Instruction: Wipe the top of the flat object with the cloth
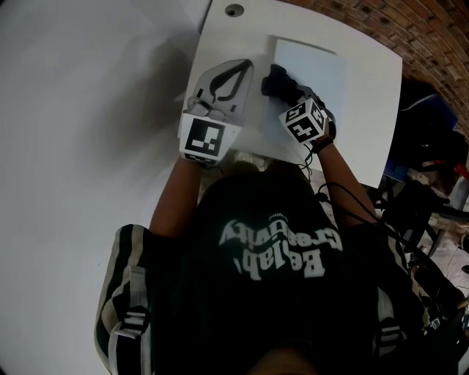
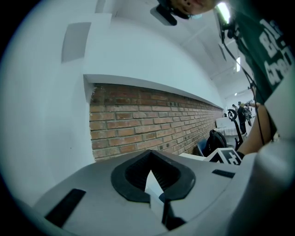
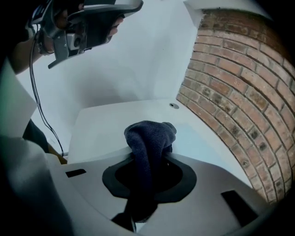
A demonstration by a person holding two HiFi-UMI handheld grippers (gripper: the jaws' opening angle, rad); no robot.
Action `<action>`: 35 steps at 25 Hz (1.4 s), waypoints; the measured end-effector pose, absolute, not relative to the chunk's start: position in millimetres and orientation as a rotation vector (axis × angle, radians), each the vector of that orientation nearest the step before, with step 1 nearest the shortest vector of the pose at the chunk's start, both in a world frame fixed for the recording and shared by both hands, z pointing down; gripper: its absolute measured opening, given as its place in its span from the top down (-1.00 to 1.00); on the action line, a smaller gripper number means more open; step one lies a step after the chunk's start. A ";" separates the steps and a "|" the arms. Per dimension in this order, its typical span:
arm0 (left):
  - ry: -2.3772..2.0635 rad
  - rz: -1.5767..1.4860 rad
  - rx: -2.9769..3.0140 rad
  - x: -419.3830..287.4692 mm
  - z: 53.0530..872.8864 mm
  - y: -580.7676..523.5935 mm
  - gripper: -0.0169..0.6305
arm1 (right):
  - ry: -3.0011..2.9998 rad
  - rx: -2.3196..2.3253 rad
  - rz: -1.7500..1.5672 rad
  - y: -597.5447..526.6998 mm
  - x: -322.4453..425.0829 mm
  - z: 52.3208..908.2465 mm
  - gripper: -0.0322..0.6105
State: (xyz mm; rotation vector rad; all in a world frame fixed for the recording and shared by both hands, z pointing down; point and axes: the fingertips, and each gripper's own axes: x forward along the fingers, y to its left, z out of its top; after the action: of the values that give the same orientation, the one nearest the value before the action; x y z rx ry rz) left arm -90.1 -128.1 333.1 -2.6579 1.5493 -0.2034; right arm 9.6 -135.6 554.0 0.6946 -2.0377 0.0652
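Observation:
A dark blue cloth point(image 1: 274, 79) point(image 3: 150, 136) is bunched at the left edge of a flat white panel point(image 1: 316, 61) point(image 3: 196, 138) that lies on the white table point(image 1: 366, 110). My right gripper point(image 1: 284, 89) point(image 3: 148, 159) is shut on the cloth, which bulges out past the jaws and touches the panel. My left gripper point(image 1: 245, 67) point(image 2: 152, 183) is lifted over the table's left part, jaws together and holding nothing. It points at the brick wall. The right gripper view shows it in the air at upper left point(image 3: 87, 20).
A round cable hole point(image 1: 234, 10) point(image 3: 174, 105) sits near the table's far corner. A brick wall point(image 1: 410, 33) point(image 2: 152, 120) point(image 3: 230, 92) runs behind the table. Cables, bags and dark gear point(image 1: 432, 212) crowd the floor to the right.

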 end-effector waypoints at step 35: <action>1.642 -0.300 -2.601 -53.2 340.8 -171.5 0.95 | -2.012 0.763 0.106 -258.0 17.4 568.6 0.71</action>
State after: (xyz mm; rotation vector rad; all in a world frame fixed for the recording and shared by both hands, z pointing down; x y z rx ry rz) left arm -53.2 -171.5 340.8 -2.6015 1.6422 -0.3004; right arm 17.4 -258.0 568.6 0.7632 -2.0123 0.1061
